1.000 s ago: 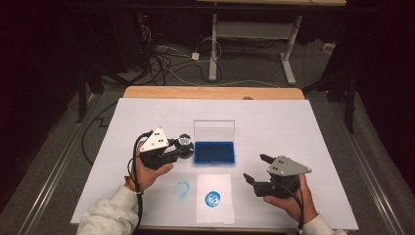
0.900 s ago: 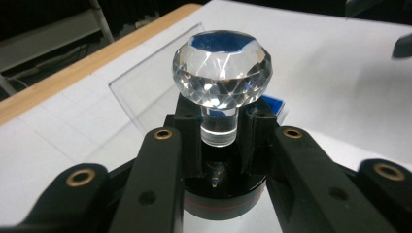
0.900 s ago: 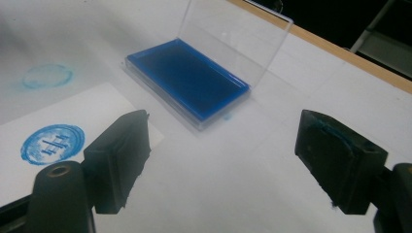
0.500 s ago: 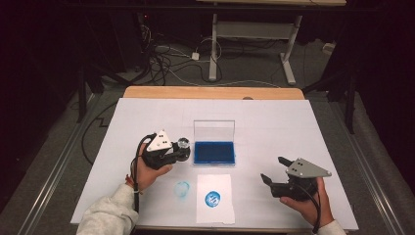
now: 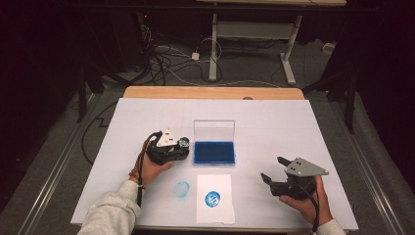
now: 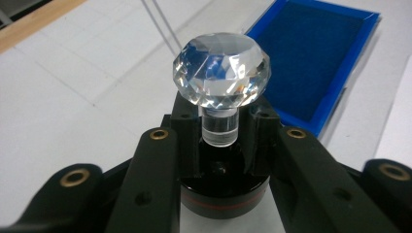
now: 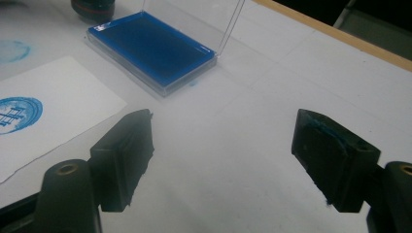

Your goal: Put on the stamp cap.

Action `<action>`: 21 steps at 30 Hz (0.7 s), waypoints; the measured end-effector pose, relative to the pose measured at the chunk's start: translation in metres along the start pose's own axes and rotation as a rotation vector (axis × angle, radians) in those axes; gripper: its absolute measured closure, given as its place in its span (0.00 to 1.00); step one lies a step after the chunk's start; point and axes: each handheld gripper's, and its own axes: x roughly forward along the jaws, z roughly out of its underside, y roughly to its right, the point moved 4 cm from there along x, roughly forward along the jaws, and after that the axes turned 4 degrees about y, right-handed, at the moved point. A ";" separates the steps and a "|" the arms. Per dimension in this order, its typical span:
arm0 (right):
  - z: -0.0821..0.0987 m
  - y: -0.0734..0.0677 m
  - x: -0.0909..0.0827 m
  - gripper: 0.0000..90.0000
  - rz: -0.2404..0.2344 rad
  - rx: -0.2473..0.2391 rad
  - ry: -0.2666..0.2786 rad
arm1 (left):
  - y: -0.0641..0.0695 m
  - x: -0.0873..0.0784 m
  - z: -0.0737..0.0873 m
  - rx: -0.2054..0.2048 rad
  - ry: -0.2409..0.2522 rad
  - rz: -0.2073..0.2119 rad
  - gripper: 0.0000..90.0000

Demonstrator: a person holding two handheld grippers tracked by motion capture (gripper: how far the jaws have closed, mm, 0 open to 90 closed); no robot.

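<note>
While the stamp [image 6: 219,126] is clamped by its clear stem between the left gripper [image 6: 219,145] fingers, its black base rests beside the ink pad [image 5: 214,152]. The right gripper [image 7: 233,160] fingers, just closing somewhat, are held wide apart with nothing between them.

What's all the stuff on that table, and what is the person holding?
stamp: one, clear faceted knob on a black base, gripped in the left gripper, standing left of the ink pad
ink pad: one, blue, in a clear case with its lid upright, table centre
paper card: one, white with a round blue print, near edge, in front of the ink pad
blue smudge: one, pale blue, on the table cover left of the card
table: one, white cover, wooden far edge
left gripper: one, black, shut on the stamp's stem
right gripper: one, black, jaws open and holding nothing, right of the card; they have just been closing
</note>
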 end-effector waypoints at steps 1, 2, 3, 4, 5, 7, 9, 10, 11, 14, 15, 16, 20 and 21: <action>0.000 -0.001 0.001 0.26 0.001 -0.004 -0.004 | -0.001 0.001 0.001 -0.005 -0.007 -0.002 0.77; 0.001 -0.001 0.002 0.26 -0.004 -0.007 -0.006 | -0.002 0.001 0.002 -0.008 -0.012 0.002 0.77; 0.001 -0.002 0.003 0.26 -0.008 -0.010 -0.008 | -0.002 0.002 0.003 -0.007 -0.022 0.004 0.77; 0.001 -0.002 0.003 0.26 -0.004 -0.011 -0.008 | -0.003 0.001 0.003 -0.011 -0.025 0.003 0.77; 0.001 -0.002 0.003 0.26 -0.006 -0.011 -0.007 | -0.003 0.001 0.004 -0.018 -0.024 0.000 0.76; 0.001 -0.001 0.002 0.26 -0.002 -0.010 -0.007 | -0.004 0.000 0.005 -0.023 -0.031 0.010 0.75; 0.001 0.000 0.002 0.26 -0.003 -0.007 -0.009 | -0.007 -0.003 0.007 -0.025 -0.042 -0.003 0.72; 0.001 0.001 0.003 0.26 -0.005 -0.008 -0.008 | -0.008 -0.004 0.008 -0.027 -0.044 -0.004 0.72; 0.001 0.001 0.003 0.26 -0.002 -0.007 -0.011 | -0.009 -0.005 0.009 -0.037 -0.046 -0.004 0.72; 0.001 0.001 0.003 0.26 -0.005 -0.011 -0.012 | -0.013 -0.008 0.012 -0.056 -0.054 -0.004 0.68; 0.001 0.001 0.003 0.26 -0.006 -0.012 -0.012 | -0.013 -0.009 0.012 -0.060 -0.053 -0.006 0.68; 0.001 0.001 0.004 0.26 -0.004 -0.010 -0.011 | -0.013 -0.009 0.012 -0.059 -0.054 -0.012 0.66; 0.001 0.001 0.004 0.27 -0.007 -0.013 -0.013 | -0.013 -0.010 0.012 -0.062 -0.052 -0.028 0.62; 0.001 0.001 0.004 0.27 -0.006 -0.016 -0.015 | -0.014 -0.010 0.011 -0.068 -0.047 -0.034 0.60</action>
